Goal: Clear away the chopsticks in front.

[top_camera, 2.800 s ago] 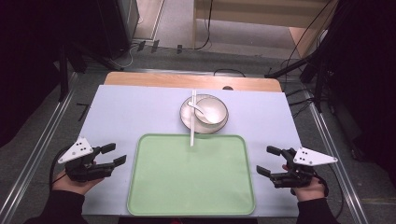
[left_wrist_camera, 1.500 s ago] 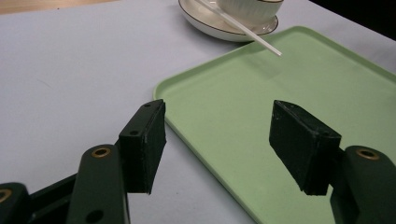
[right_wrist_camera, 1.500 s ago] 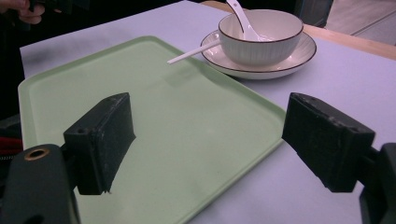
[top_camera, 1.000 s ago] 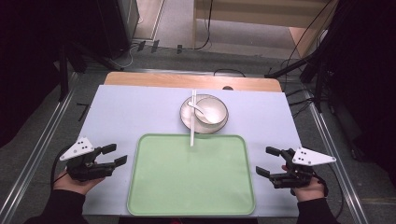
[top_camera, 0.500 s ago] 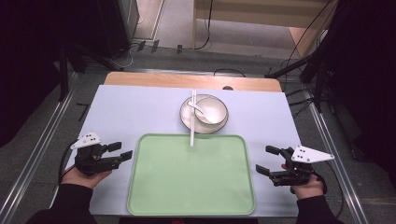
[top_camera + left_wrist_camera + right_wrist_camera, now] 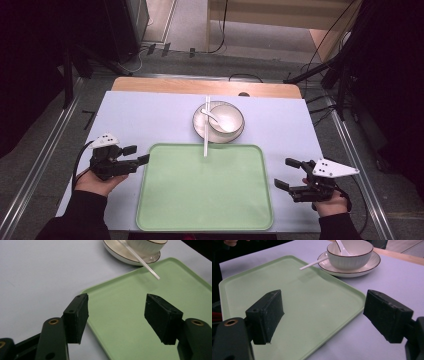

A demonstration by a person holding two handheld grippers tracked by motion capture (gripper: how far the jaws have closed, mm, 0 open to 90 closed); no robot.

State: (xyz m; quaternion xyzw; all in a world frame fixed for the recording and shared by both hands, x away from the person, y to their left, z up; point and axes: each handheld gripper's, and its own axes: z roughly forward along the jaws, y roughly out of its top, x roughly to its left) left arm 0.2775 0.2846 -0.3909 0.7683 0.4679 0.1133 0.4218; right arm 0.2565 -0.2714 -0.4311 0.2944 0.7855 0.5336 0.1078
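A pale green tray (image 6: 200,200) lies on the near half of the table, with nothing on it. Behind it a white bowl (image 6: 226,119) with a white spoon (image 6: 212,116) in it stands on a saucer (image 6: 218,136). A thin white stick (image 6: 205,130) rests across the saucer, and its near end reaches over the tray's far edge. My left gripper (image 6: 141,153) is at the tray's left rim; its jaws have just been opening and stand open with nothing between them (image 6: 116,315). My right gripper (image 6: 282,172) stands open and empty at the tray's right rim (image 6: 324,312).
A light blue cover (image 6: 150,115) spreads over the table, with a bare wooden strip (image 6: 200,86) at the far edge. Dark stands and cables (image 6: 345,60) surround the table on the floor.
My left gripper has moved up and to the right, up to the tray's left edge. The right gripper, tray, bowl and stick have kept their places.
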